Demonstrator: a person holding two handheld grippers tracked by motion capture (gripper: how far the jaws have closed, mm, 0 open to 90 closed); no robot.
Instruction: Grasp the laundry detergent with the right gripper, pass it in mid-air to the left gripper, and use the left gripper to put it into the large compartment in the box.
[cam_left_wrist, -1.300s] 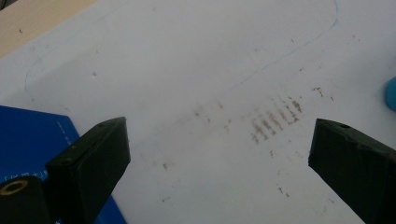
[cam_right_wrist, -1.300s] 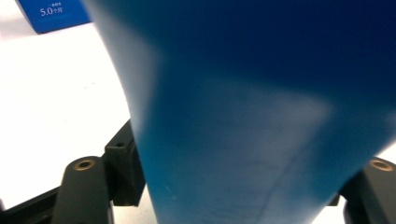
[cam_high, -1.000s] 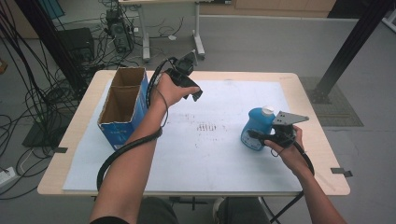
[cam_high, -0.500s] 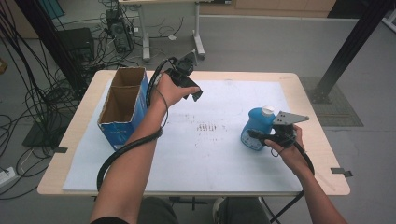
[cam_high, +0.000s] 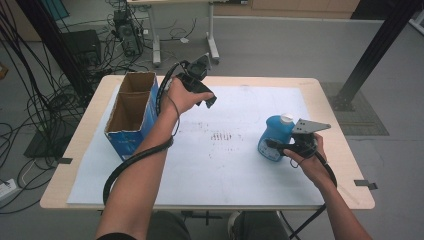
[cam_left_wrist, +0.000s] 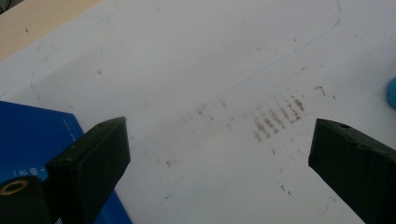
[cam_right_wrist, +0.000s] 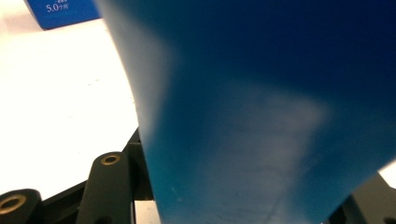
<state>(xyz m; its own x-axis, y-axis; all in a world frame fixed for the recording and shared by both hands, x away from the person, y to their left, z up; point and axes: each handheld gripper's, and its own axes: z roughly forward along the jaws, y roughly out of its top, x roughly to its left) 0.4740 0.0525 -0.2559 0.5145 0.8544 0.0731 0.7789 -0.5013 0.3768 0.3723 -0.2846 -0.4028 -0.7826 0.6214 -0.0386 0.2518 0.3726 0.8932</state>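
Note:
A blue bottle (cam_high: 274, 136) with a white cap (cam_high: 286, 118) stands on the white sheet (cam_high: 225, 170) at the right. My right gripper (cam_high: 272, 146) is shut on its lower body from the near right side. In the right gripper view the bottle's blue wall (cam_right_wrist: 261, 93) looms right in front of the camera, between the black jaws. My left gripper (cam_high: 207, 100) hangs raised above the sheet beside the box, open; in the left gripper view its fingers (cam_left_wrist: 93, 158) stand wide apart with nothing between them.
An open cardboard box (cam_high: 131, 112) with blue sides stands at the table's left; its blue side (cam_left_wrist: 28, 135) lies just below my left gripper. Brown smudges (cam_high: 224, 136) mark the sheet's middle. Bare wooden table edge (cam_high: 345, 155) runs along the right.

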